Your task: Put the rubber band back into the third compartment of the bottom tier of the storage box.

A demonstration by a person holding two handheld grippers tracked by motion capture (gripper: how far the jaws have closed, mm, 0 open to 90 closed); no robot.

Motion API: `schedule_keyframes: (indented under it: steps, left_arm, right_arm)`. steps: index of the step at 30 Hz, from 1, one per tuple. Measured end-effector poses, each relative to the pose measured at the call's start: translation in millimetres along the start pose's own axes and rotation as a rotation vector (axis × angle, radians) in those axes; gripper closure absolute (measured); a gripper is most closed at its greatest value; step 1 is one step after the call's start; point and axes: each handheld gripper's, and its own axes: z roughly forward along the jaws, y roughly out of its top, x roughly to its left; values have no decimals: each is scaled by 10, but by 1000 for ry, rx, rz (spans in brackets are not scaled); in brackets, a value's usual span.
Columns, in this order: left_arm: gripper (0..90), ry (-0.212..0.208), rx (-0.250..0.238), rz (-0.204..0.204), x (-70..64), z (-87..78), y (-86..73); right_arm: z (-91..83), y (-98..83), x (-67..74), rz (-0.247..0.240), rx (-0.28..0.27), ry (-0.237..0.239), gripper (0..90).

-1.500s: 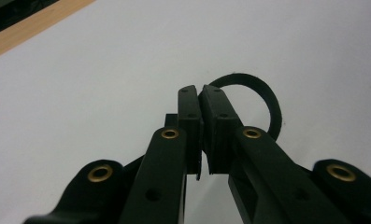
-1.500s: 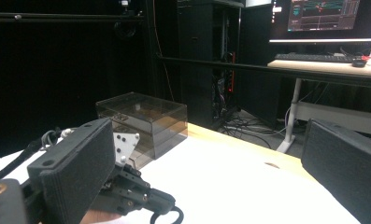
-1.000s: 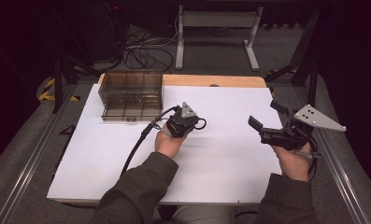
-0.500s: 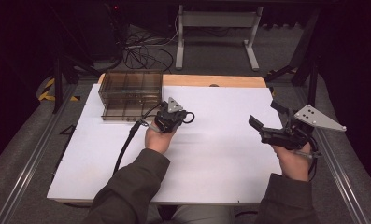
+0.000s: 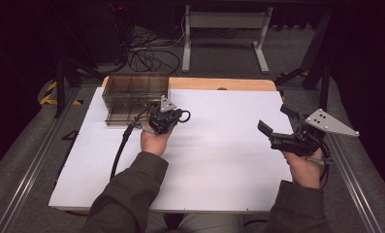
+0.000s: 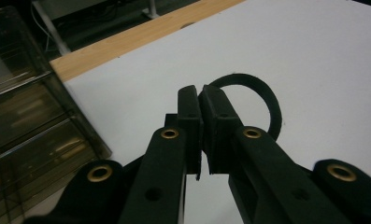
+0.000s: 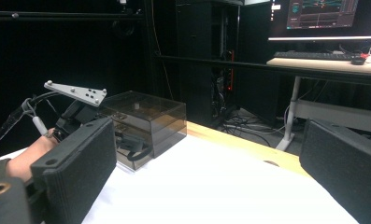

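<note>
black rubber ring (image 6: pixel 262 100) is pinched in the left claw (image 6: pixel 201 116) beside the smoky drawer box (image 5: pixel 132 94), likely for stowing; right claw (image 5: pixel 277 124) is held wide.

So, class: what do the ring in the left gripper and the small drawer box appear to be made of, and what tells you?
Ring: probably rubber or foam, matt black with no shine. Drawer box: likely smoked clear plastic, glossy; its inner shelves show through the walls. The left gripper is shut on the ring.
</note>
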Motion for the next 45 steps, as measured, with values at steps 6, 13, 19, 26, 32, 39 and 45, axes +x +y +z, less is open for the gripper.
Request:
schedule_keyframes:
  steps: [6, 13, 19, 26, 32, 39, 45]
  left_arm:
    - [860, 42, 8, -6, 92, -16, -48]
    - [861, 82, 30, 3, 173, 0, -127]
    - [859, 102, 35, -5, 231, -1, -185]
    - [858, 129, 35, -17, 311, 4, -244]
    - [858, 138, 38, -31, 360, 37, -284]
    - [858, 148, 32, -64, 403, 68, -347]
    - [858, 154, 33, -104, 464, 97, -419]
  right_arm:
    - [0, 0, 1, 0, 0, 1, 46]
    - [3, -3, 1, -1, 0, 3, 46]
    - [9, -8, -3, -1, 0, 1, 46]
    - [10, -7, 2, -1, -2, 4, 46]
    - [8, -11, -3, 0, 0, 4, 46]
    - [9, -15, -5, 3, 2, 4, 46]
    - [9, -17, -9, 4, 1, 3, 46]
